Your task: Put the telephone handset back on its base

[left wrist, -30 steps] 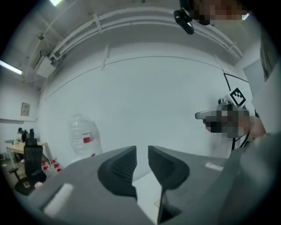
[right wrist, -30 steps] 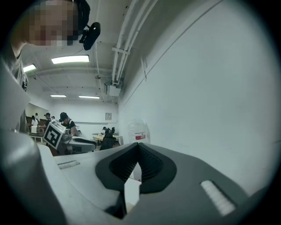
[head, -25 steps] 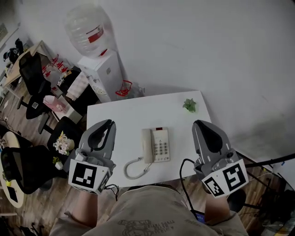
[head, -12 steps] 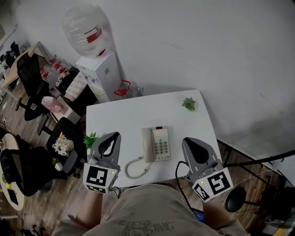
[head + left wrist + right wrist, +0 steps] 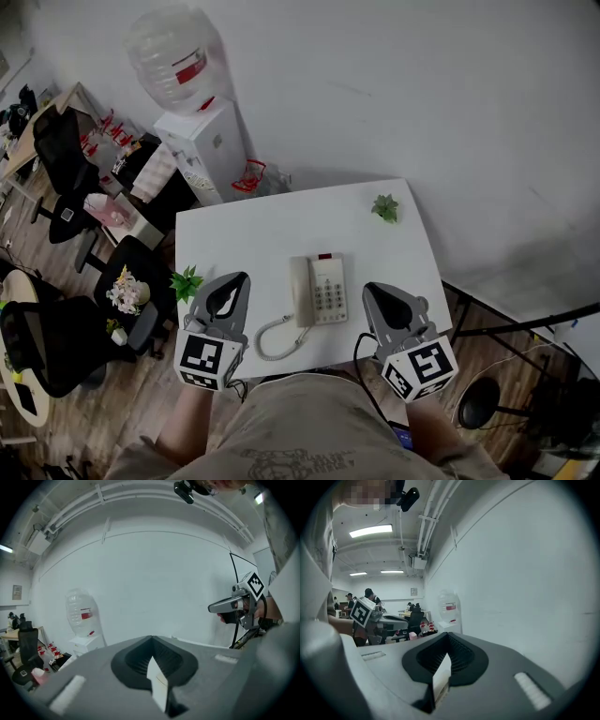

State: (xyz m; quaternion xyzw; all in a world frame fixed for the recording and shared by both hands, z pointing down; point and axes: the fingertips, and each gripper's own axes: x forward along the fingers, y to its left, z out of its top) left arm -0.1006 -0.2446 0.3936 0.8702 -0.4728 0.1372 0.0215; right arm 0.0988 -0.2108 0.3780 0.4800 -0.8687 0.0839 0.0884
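A cream telephone (image 5: 325, 291) lies in the middle of the white table (image 5: 253, 234) in the head view. Its handset (image 5: 300, 292) rests in the cradle on the left side of the base, and the coiled cord (image 5: 272, 341) loops toward the front edge. My left gripper (image 5: 235, 279) hovers over the front left corner, left of the cord, shut on nothing. Over the front right edge, just right of the phone, my right gripper (image 5: 371, 290) is also shut and empty. Both gripper views look at the wall above the table, and the phone is hidden in them.
A small green plant (image 5: 384, 209) stands at the table's far right corner. Another plant (image 5: 186, 282) sits beside the table's left edge. A water dispenser (image 5: 202, 141) stands behind the table on the left, with office chairs (image 5: 56, 159) farther left. A white wall runs behind.
Both grippers have drawn back toward the person and closer together, ending at the table's front edge on either side of the phone. The phone and handset have not moved.
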